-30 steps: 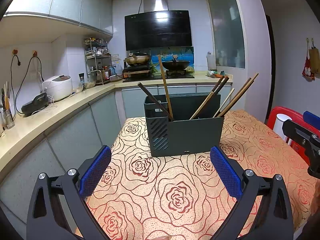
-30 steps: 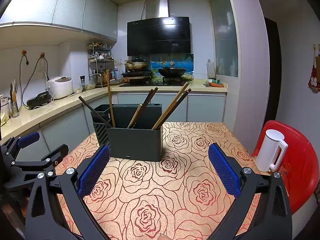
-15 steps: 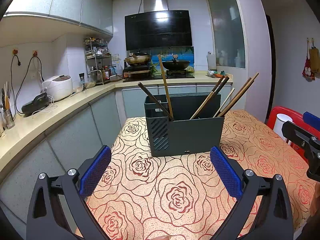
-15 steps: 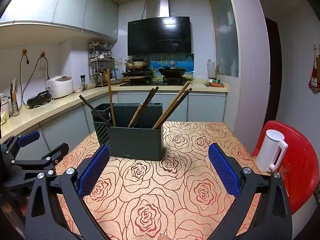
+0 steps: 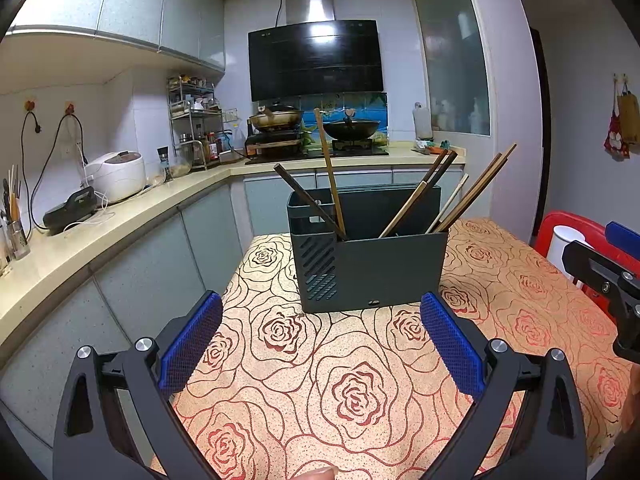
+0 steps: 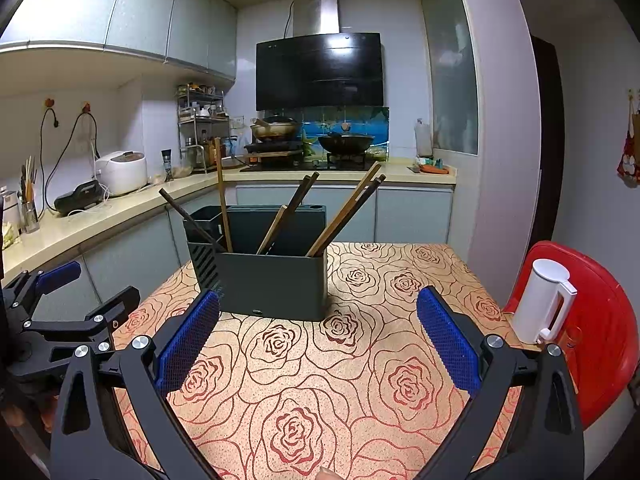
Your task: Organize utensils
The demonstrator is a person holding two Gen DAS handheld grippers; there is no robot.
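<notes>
Chopsticks look sorted, both grippers idle
Chopsticks (image 5: 404, 212) all stand in the holder (image 5: 372, 268) mid-table (image 5: 360, 392) (none loose); left gripper (image 5: 320, 344) and right gripper (image 6: 318, 340) spread wide, empty.

Small kitchen with pale grey wall cabinets (image 5: 120, 4) and an L-shaped cream counter (image 5: 100, 232) along the left and back. Black range hood (image 5: 316, 60) hangs above a stove (image 5: 316, 148) with two woks, glare bouncing off the hood. White rice cooker (image 5: 116, 176) sits plugged in on the left. Table (image 6: 360, 380) has a rose-print cloth. Red chair (image 6: 600, 320) on the right holds a white jug, maybe a kettle (image 6: 540, 300).
</notes>
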